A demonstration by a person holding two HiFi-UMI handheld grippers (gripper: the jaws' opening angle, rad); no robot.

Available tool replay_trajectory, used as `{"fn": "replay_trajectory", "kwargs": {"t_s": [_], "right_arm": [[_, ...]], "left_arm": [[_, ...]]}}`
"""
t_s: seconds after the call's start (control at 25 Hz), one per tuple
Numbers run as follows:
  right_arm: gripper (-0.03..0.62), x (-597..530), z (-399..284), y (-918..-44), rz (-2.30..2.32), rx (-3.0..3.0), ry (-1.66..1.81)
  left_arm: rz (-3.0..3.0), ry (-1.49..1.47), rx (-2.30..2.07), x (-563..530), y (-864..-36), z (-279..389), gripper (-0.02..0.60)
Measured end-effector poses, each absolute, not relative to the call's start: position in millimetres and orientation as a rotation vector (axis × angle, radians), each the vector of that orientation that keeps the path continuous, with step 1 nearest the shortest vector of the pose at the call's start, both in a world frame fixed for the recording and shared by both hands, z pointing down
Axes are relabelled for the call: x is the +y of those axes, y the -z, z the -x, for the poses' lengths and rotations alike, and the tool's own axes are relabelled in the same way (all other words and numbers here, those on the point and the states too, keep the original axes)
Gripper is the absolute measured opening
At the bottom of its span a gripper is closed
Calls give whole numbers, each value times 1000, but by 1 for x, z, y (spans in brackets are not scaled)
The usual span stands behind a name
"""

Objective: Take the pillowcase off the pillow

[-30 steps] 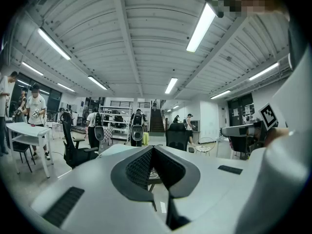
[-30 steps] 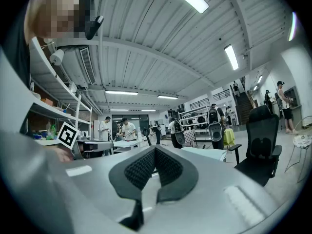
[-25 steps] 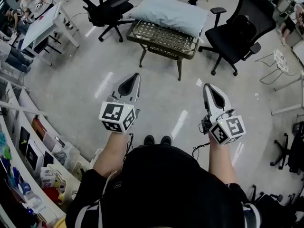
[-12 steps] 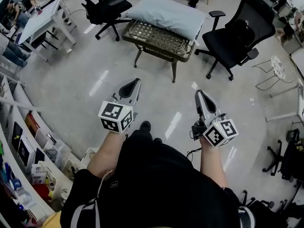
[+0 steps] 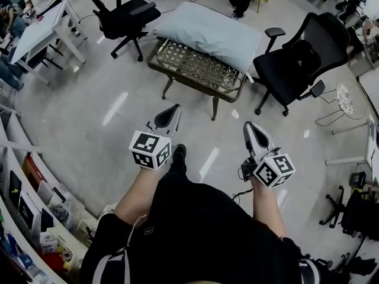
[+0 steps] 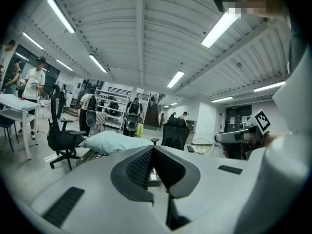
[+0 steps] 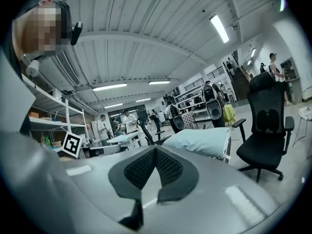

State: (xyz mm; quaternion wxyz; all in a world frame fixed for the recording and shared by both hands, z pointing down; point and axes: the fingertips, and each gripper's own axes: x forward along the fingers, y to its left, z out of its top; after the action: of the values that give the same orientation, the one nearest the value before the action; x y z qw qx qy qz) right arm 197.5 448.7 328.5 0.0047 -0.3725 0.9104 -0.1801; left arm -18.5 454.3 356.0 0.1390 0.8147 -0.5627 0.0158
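The pillow [image 5: 207, 33] is lying in its pale blue-grey pillowcase [image 5: 234, 43] on a low wire-top table [image 5: 188, 70]. It is covering the far part of the top and overhanging the far and right edges, and a chair [image 5: 299, 61] is standing just beside its right end. It is looking plump, soft and light. The cloth is likely going to be limp and to bunch and slide over the filling, so nothing here is seeming fragile, though the whole pillow may drag along if only the case is pulled. The best hold is probably a pinch of bare cloth at the hem of the open end, with the other gripper pinning the filling through the closed end. Which end is open I cannot tell from here. The left gripper [image 5: 173, 110] is showing its jaws pressed fully together with nothing between them, and the right gripper [image 5: 250, 128] is likewise closed and empty. Both are hanging low in front of the person, well apart from the table and pointing toward it. The pillow is sitting ahead of them, beyond the table's bare near edge and roughly between their two lines of aim: left of the jaws in the left gripper view, right of them in the right gripper view.
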Motion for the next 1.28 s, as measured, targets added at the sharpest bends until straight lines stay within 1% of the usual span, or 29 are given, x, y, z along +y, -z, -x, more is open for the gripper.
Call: {"fn": "replay_trajectory", "kwargs": {"t_s": [0.24,0.48,0.76,0.96,1.0,1.12,1.28], "right_arm": [[10,353,-143,-327,1212,2905,607],[11,283,-119,-331,1302,2874,633],[11,228,-145,-351,1449,2807,677],[11,182,-192,-373,1606,2733,684],[11,170,-204,-377,1641,2713,688],[11,132,-237,-393,1717,2664,720],[11,87,-262,-424,1732,2637,804]], "left_arm": [[-2359,-38,-1585,344,-355,66,3],[-2410,-88,-1466,265,-358,76,3],[-2405,-247,-1399,200,-394,60,3],[-2401,-317,-1340,157,-412,37,3],[-2406,-332,-1317,147,-415,29,17],[-2408,-387,-1242,112,-430,2,95],[-2405,-487,-1133,64,-457,-42,163]]}}
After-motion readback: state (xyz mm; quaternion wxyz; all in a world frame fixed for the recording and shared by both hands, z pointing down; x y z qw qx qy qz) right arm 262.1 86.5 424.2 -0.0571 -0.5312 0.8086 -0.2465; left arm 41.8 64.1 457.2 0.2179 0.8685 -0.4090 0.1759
